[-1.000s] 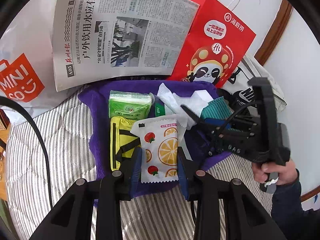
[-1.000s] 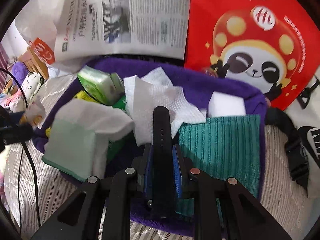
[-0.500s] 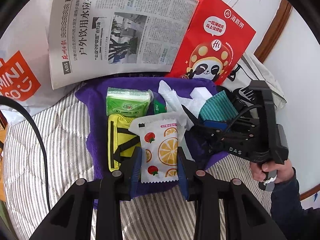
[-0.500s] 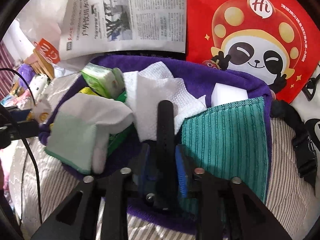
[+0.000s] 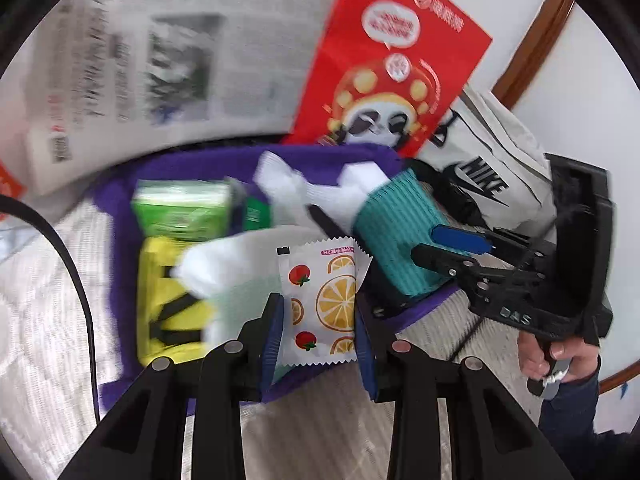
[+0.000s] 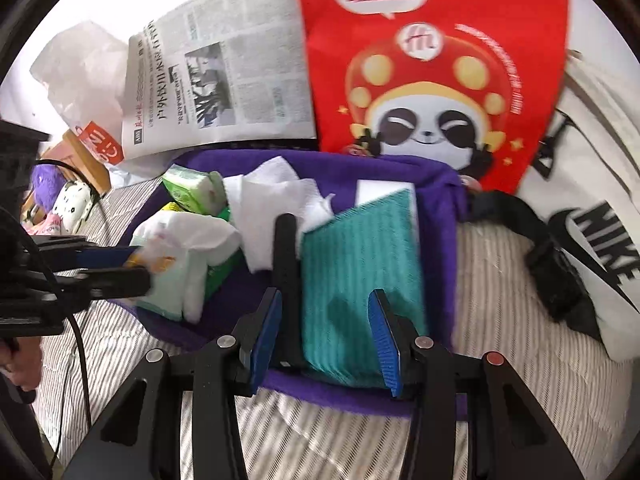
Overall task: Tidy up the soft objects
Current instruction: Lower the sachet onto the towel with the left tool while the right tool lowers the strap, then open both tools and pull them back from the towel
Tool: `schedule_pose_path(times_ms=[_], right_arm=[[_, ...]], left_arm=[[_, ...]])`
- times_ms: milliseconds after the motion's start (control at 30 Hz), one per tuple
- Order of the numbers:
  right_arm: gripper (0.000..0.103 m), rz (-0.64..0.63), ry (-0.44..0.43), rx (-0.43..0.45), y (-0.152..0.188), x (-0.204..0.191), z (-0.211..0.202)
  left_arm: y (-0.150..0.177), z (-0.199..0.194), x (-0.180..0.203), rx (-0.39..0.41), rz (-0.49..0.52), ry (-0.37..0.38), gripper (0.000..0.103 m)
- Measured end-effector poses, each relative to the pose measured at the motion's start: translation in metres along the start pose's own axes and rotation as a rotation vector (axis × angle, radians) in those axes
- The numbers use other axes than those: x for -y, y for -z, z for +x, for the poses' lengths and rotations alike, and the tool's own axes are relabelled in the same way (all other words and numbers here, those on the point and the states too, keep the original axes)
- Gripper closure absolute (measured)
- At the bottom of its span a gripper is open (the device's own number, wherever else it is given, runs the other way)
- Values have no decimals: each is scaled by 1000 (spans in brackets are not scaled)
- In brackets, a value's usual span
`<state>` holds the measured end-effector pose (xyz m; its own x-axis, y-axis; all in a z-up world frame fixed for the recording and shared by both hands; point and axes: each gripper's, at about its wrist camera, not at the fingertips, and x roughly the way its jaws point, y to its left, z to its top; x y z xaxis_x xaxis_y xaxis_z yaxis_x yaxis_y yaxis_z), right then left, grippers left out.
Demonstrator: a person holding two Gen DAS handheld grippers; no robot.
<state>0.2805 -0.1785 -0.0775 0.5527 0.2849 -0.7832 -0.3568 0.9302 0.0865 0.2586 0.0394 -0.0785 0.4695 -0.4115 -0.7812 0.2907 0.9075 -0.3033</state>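
My left gripper (image 5: 318, 330) is shut on a white wipes packet with orange and tomato prints (image 5: 320, 300), held above the purple cloth (image 5: 120, 208). My right gripper (image 6: 324, 332) is open; a black strap (image 6: 286, 276) and a teal ribbed cloth (image 6: 360, 260) lie between its fingers. On the purple cloth (image 6: 436, 184) lie a green tissue pack (image 5: 180, 208), a yellow pouch with black straps (image 5: 168, 300), white paper towels (image 6: 276, 196) and a white-and-mint soft pack (image 6: 180, 268). The right gripper shows in the left wrist view (image 5: 448, 248).
A newspaper (image 6: 224, 92) and a red panda bag (image 6: 436, 68) stand behind the cloth. A white Nike bag (image 6: 600, 248) with a black buckle strap (image 6: 556, 272) lies right. A Miniso bag (image 6: 96, 144) and plush toys (image 6: 68, 200) are left. Striped bedding (image 6: 500, 380) lies underneath.
My right gripper has opened; the black strap it clamped now lies loose between its fingers beside the teal cloth. My left gripper lifted the packet and swung right, blurring the view.
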Motion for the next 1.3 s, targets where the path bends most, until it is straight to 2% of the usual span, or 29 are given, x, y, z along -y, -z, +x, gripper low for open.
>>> schedule_pose_path(times_ms=[67,167,233,333,433,567,800,967,1067,1233,1300], right_arm=[[58,13,20,7,5,7,-8],[58,30,26,13,14,15,-15],[58,35,25,20,19,18,-21],[58,42,27,28,24,20,-26],[58,51,15,33,27,20,-29],[58,58,6,39,31,18,-32],[58,75,21,39,44,13,-39],[54,79,28,47,54,9,-52],[44,98,36,65,58,9,-63],[42,126,68,78,64,9,-81],[38,144,71,78,67,8,-87]], left_arm=[[-2,13,8,-17,7,17,71],[-8,30,19,-33,25,-9,71],[-11,40,23,-42,48,-50,71],[-12,56,25,-61,84,-152,71],[-9,66,21,-88,101,-195,69],[-6,69,20,-90,98,-196,64],[1,70,31,-105,135,-201,41],[3,71,43,-123,152,-213,37],[3,66,46,-131,122,-218,34],[3,50,46,-125,90,-225,33],[2,42,49,-115,76,-223,32]])
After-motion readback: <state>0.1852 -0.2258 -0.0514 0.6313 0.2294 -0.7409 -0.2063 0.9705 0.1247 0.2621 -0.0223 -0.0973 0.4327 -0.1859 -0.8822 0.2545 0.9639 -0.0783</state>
